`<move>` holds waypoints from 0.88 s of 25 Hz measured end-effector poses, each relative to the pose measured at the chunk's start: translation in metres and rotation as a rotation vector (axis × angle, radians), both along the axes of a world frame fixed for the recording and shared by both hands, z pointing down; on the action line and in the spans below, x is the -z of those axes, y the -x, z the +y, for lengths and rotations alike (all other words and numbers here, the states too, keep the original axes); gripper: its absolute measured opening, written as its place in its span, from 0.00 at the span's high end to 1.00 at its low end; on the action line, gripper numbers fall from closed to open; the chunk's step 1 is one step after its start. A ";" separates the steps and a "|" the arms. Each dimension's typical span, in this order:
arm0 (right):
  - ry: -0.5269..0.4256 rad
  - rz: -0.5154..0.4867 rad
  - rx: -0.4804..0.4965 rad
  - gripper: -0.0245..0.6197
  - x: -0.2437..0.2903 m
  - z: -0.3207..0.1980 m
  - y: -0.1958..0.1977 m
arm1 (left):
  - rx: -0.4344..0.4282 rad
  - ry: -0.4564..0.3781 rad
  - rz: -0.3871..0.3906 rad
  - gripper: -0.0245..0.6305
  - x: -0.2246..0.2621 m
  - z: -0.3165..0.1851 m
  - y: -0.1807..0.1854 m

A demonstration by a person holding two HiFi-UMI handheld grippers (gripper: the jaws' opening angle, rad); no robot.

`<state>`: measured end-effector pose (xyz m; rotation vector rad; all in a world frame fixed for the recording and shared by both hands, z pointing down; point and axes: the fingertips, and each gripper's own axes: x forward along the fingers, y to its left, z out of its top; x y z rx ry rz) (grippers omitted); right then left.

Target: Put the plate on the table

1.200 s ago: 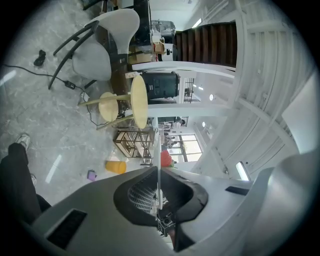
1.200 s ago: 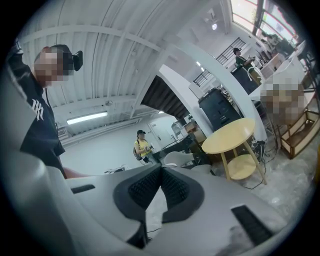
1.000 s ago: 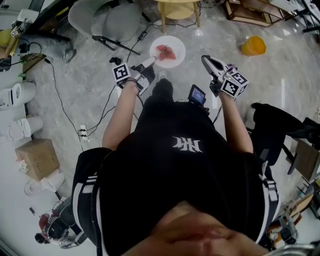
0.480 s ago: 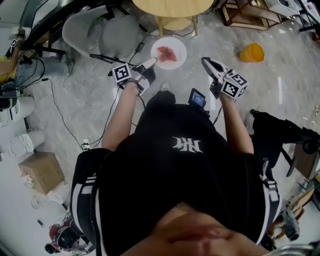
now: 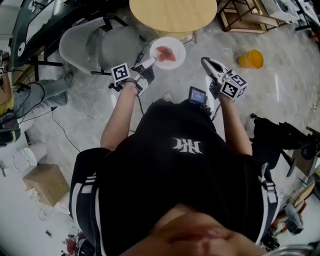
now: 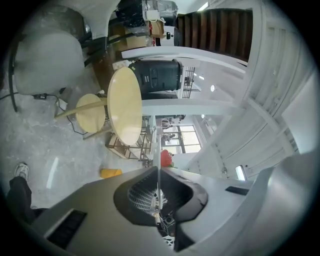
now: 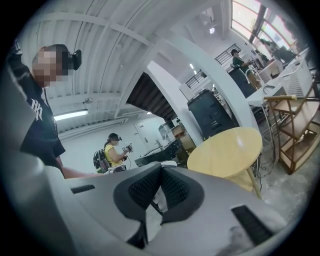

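Note:
A white plate (image 5: pixel 167 52) with a red piece of food (image 5: pixel 166 54) on it hangs level above the floor, just in front of a round wooden table (image 5: pixel 172 14). My left gripper (image 5: pixel 150 61) is shut on the plate's near left rim. In the left gripper view the plate (image 6: pixel 158 150) shows edge-on as a thin white line between the pads, with the red piece (image 6: pixel 165 158) beyond and the table (image 6: pixel 125 112) ahead. My right gripper (image 5: pixel 206 62) is shut and holds nothing, to the right of the plate. Its pads (image 7: pixel 161 172) meet, and the table (image 7: pixel 225 152) lies ahead.
A grey shell chair (image 5: pixel 95 42) stands left of the table, with cables on the marble floor around it. An orange container (image 5: pixel 250 58) lies on the floor at right, behind it a wooden frame (image 5: pixel 245 17). A cardboard box (image 5: pixel 45 182) sits at lower left. Another person (image 7: pixel 114 150) stands far off.
Both grippers and the plate have come closer to the round table, whose top now fills more of the head view. The grip on the plate is unchanged.

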<state>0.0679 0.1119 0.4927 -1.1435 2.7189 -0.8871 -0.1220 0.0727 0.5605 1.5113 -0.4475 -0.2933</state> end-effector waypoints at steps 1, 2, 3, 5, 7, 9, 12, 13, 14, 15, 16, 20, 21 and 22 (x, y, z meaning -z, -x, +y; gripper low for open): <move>-0.001 0.002 -0.006 0.97 0.001 -0.004 0.001 | -0.001 -0.003 0.004 0.93 0.000 -0.006 0.001; -0.003 0.007 -0.008 0.97 0.000 -0.005 0.001 | -0.002 -0.006 0.007 0.93 0.001 -0.010 0.002; -0.004 0.011 -0.008 0.97 -0.001 -0.006 0.001 | -0.002 -0.008 0.009 0.93 0.000 -0.013 0.003; 0.001 0.012 -0.017 0.97 -0.004 -0.011 -0.001 | -0.002 -0.007 0.008 0.93 -0.003 -0.022 0.003; 0.009 0.010 -0.025 0.97 -0.008 -0.017 -0.006 | -0.002 -0.007 0.009 0.93 -0.004 -0.030 0.000; 0.010 0.007 -0.022 0.97 -0.013 -0.021 -0.009 | -0.004 -0.019 0.009 0.93 -0.004 -0.036 -0.003; 0.014 -0.004 -0.012 0.97 -0.023 -0.037 -0.013 | -0.001 -0.025 0.009 0.93 -0.004 -0.049 -0.007; 0.018 -0.010 -0.007 0.97 -0.025 -0.048 -0.015 | 0.006 -0.020 0.011 0.93 -0.005 -0.058 -0.009; 0.021 -0.015 0.000 0.97 -0.026 -0.061 -0.017 | 0.013 -0.013 0.012 0.93 -0.005 -0.069 -0.013; 0.024 -0.018 0.008 0.97 -0.027 -0.074 -0.019 | 0.021 -0.007 0.012 0.93 -0.006 -0.080 -0.016; 0.026 -0.019 0.018 0.97 -0.029 -0.086 -0.021 | 0.028 -0.003 0.009 0.93 -0.007 -0.091 -0.020; 0.030 -0.019 0.058 0.97 -0.035 -0.130 -0.030 | 0.051 0.003 -0.012 0.93 -0.014 -0.125 -0.030; 0.028 -0.020 0.066 0.97 -0.036 -0.139 -0.032 | 0.056 0.005 -0.014 0.93 -0.016 -0.131 -0.031; 0.027 -0.022 0.074 0.97 -0.036 -0.149 -0.033 | 0.062 0.006 -0.015 0.93 -0.018 -0.138 -0.033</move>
